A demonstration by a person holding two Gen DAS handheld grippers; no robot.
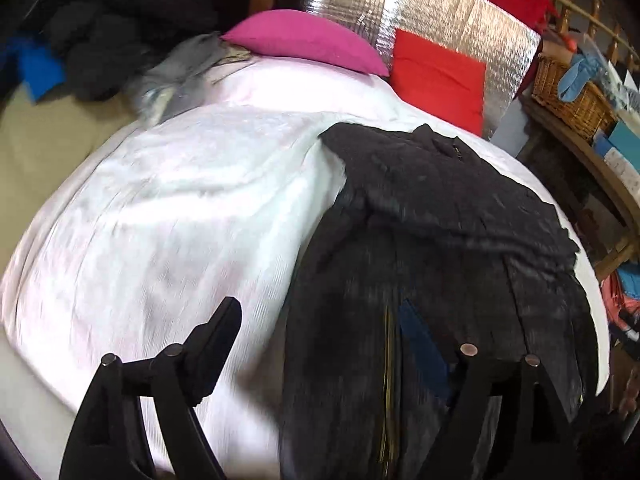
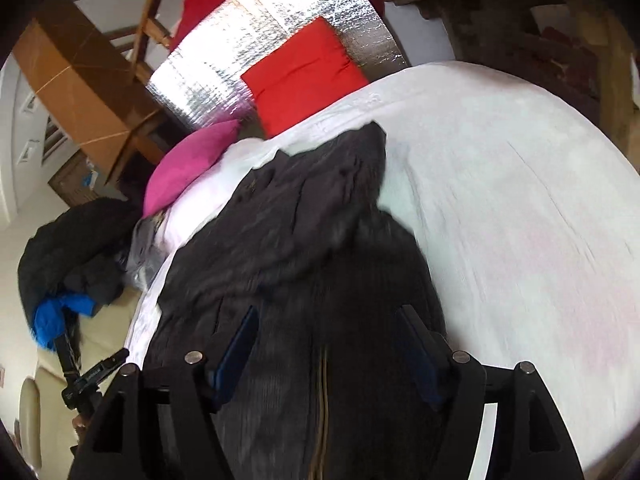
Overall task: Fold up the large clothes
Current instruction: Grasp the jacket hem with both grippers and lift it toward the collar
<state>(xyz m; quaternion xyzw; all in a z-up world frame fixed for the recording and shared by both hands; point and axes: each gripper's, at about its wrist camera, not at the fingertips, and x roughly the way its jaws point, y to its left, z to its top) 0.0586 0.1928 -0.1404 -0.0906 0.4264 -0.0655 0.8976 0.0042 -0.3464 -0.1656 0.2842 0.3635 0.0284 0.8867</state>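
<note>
A black zip-up jacket [image 1: 440, 240] lies on the white bed sheet [image 1: 180, 220], collar toward the pillows, with one sleeve folded across its chest. My left gripper [image 1: 320, 340] is open above the jacket's near left edge; its left finger [image 1: 218, 336] hangs over bare sheet and the blue-padded right finger [image 1: 420, 344] over the dark cloth. In the right wrist view the jacket [image 2: 320, 220] fills the middle, its brass zip running toward me. My right gripper [image 2: 328, 340] is open over the lower front, and both blue pads [image 2: 240, 344] stand apart from the cloth. Both views are blurred.
A pink pillow [image 1: 304, 40] and a red cushion [image 1: 440, 76] lean on a silver foil panel [image 1: 460, 12] at the bed's head. A heap of dark and blue clothes [image 1: 92, 40] and a grey garment [image 1: 180, 76] lie at the left. A wicker basket [image 1: 572, 92] sits on a wooden shelf at the right.
</note>
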